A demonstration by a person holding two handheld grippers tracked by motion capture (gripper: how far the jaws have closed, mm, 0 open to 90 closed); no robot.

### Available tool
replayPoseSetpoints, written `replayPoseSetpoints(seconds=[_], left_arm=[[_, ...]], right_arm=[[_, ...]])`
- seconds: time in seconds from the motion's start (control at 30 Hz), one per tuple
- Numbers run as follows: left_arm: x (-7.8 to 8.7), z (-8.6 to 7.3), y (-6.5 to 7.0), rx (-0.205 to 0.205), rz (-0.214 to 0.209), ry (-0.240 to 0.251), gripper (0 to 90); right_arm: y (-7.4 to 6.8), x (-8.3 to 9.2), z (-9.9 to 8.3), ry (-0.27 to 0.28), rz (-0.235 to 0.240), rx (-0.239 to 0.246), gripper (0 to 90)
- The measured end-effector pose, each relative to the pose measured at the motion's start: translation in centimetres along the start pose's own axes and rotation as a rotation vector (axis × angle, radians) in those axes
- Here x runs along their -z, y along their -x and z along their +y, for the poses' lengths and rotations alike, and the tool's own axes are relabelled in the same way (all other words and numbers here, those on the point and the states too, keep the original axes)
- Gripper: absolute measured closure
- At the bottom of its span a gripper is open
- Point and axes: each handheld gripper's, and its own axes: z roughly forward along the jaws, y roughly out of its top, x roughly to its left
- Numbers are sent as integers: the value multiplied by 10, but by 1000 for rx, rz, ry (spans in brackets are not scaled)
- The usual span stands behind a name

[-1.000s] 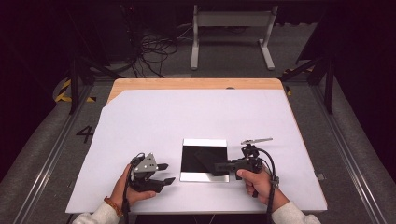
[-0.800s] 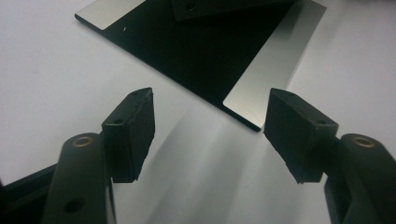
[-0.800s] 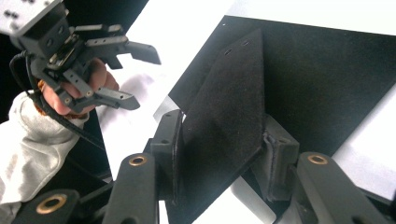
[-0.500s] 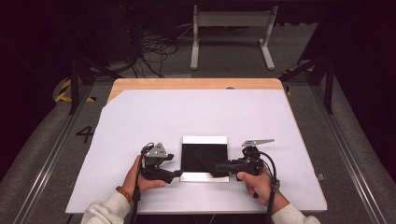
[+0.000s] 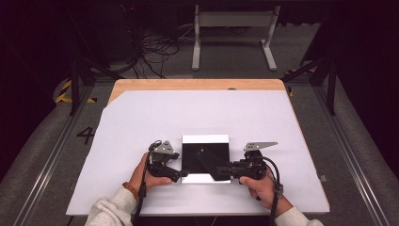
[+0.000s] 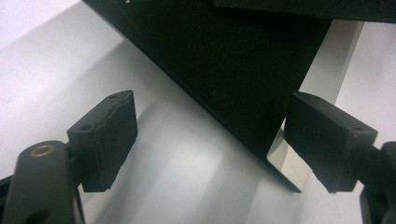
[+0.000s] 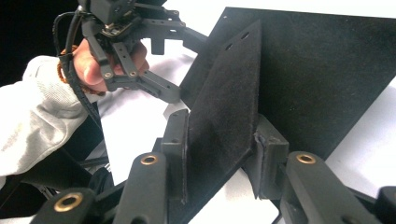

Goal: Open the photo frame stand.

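At nine o'clock of the high view we see dark room floor, grey matting point(image 5: 42, 155) with a painted number four point(image 5: 86, 135) and yellow-and-black hazard tape point(image 5: 63, 92) beside a black stand leg point(image 5: 74, 87). Moving right, we come to the wooden table point(image 5: 197, 84), whose bare wood shows as a strip at twelve o'clock; a large white sheet point(image 5: 155, 117) covers the rest of it. Behind the table, at twelve o'clock, loose black cables point(image 5: 153, 52) lie on the floor next to a grey metal frame point(image 5: 234, 28). Near the table's six o'clock edge we find the left gripper point(image 5: 180, 175), held in a hand with a pale sleeve; its jaws have just been opening and now stand wide apart, with the corner of the black panel point(image 5: 205, 157) between them and neither pad pressing on it, as the left gripper view shows point(image 6: 243, 84). That flat square panel lies on the white sheet just toward six o'clock of the table's centre, with a pale reflective border point(image 5: 205, 139) along its far and near edges. At its four o'clock corner the right gripper point(image 5: 225, 169) has been closing and pinches a black strip point(image 5: 209, 162) that lies slantwise over the panel; the right gripper view shows both pads against the strip's faces point(image 7: 224, 116). At three o'clock, more grey matting and a black stand point(image 5: 329, 80) fade into darkness.
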Motion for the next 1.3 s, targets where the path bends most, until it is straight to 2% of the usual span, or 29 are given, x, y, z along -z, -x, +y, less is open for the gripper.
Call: replayPoseSetpoints(seconds=[0.1,0.17,0.23,0.27,0.43,0.53,0.63,0.73,0.83,0.97,1.1,1.2,1.3], left_arm=[[-2,3,1,-11,-8,2,197],[-2,5,0,-24,2,6,199],[-2,5,-1,-21,-1,8,208],[-4,5,-3,2,-23,8,203],[-6,7,-4,10,-55,10,207],[-7,8,-3,7,-67,5,208],[-12,11,2,-28,-91,-10,224],[-14,13,5,-49,-74,-21,208],[-13,13,3,-57,-81,-21,230],[-11,14,4,-68,-67,-24,236],[-9,15,4,-68,-46,-1,282],[-7,16,4,-85,-26,4,284],[-5,17,5,-88,-2,36,315]], right_arm=[[-3,1,0,9,-1,25,651],[-3,1,0,10,3,27,654],[-3,1,0,11,3,27,655],[-3,1,-1,8,4,28,656],[-2,2,-1,0,1,42,657],[-2,2,-1,2,2,47,658],[-2,2,-2,5,11,46,660],[0,2,-2,10,26,36,662],[2,2,-3,8,28,26,663],[1,2,-3,7,26,30,663],[1,3,-2,6,22,44,667],[0,3,-1,11,18,46,670],[0,4,0,13,16,39,693]])
